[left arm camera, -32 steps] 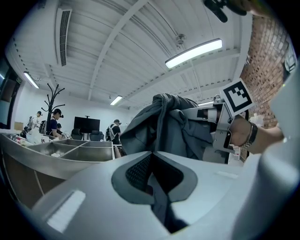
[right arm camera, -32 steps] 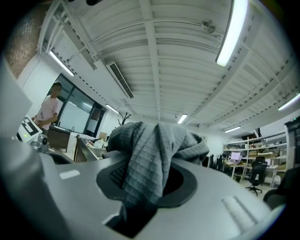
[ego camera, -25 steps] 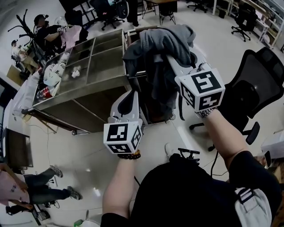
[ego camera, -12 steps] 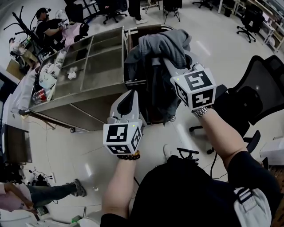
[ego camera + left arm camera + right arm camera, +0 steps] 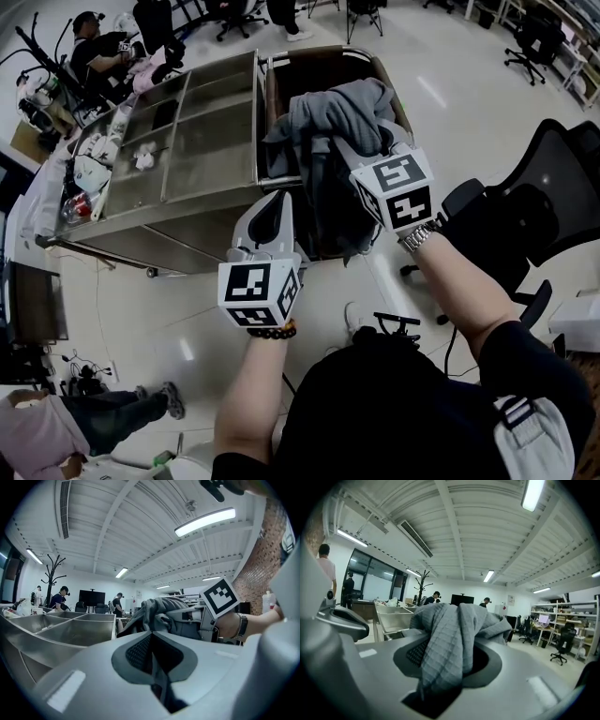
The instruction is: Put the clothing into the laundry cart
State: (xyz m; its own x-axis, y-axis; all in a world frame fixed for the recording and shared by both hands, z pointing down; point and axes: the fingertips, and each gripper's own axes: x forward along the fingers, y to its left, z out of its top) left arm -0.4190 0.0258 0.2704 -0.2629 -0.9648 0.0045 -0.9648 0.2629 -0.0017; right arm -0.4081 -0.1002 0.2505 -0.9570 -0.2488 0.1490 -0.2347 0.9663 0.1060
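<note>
A bundle of grey clothing hangs over the deep end bin of the steel laundry cart, its dark lower part trailing down inside the bin. My right gripper has the cloth between its jaws, which are opening; in the right gripper view the grey fabric is still pinched at my right gripper and drapes over both jaws. My left gripper hovers lower, just in front of the cart's near side, shut and empty. In the left gripper view my left gripper points at the clothing.
The cart's shallow compartments hold a crumpled white item and mixed things at the left end. A black office chair stands right of the cart. People sit at the far left; another person is at the lower left.
My right gripper has carried the grey clothing down and a little left, lower over the cart's end bin. The left gripper has stayed in place.
</note>
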